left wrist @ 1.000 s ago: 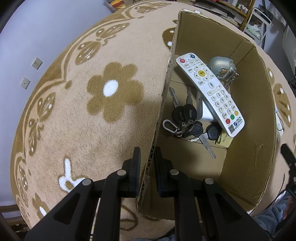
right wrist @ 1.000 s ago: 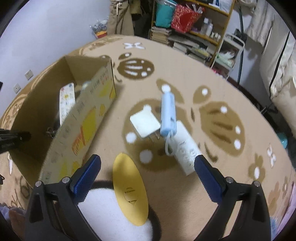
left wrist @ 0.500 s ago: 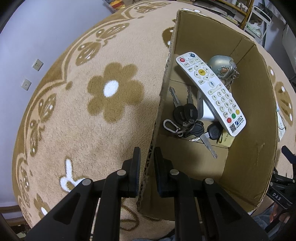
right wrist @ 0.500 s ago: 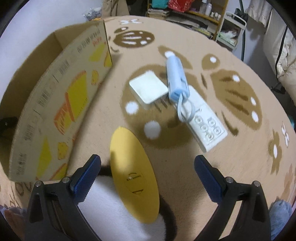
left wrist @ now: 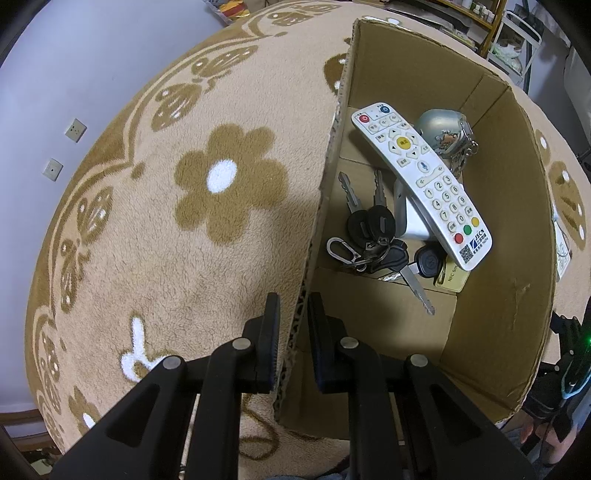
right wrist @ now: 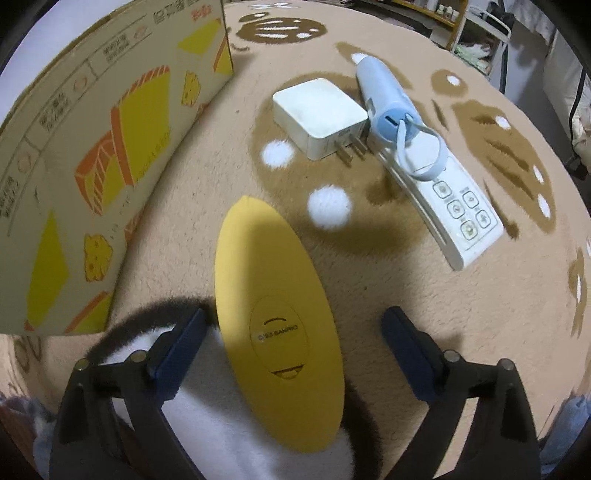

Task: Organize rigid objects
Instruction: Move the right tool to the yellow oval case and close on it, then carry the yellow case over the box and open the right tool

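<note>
- Cardboard box [left wrist: 498,229], the place the rigid objects are being sorted into, stands open-topped on a beige carpet [left wrist: 155,236] patterned with brown flowers, butterflies and white dots; a pale wall [left wrist: 74,74] with two socket plates rises behind, and shelving [right wrist: 436,11] lines the far side of the room.
- Left gripper [left wrist: 293,343] is clamped on the box's near wall, one finger outside and one inside the cardboard.
- Inside the box lie a white remote [left wrist: 421,181], a silver rounded trinket [left wrist: 441,129] and a bunch of keys [left wrist: 373,236].
- Right gripper [right wrist: 293,347] is spread wide above a yellow oval object [right wrist: 273,295], its blue fingers [right wrist: 181,347] either side of it and not touching.
- Beyond on the carpet: a white power strip [right wrist: 447,195], a white plug adapter [right wrist: 317,110] and a light-blue cylindrical device [right wrist: 384,96] with a loop strap lying across the strip.
- Compared with a second ago, the right gripper has come down: the yellow object now fills far more of its view and sits between the fingers, while the box's printed outer side looms larger at left. The left view is unchanged.
</note>
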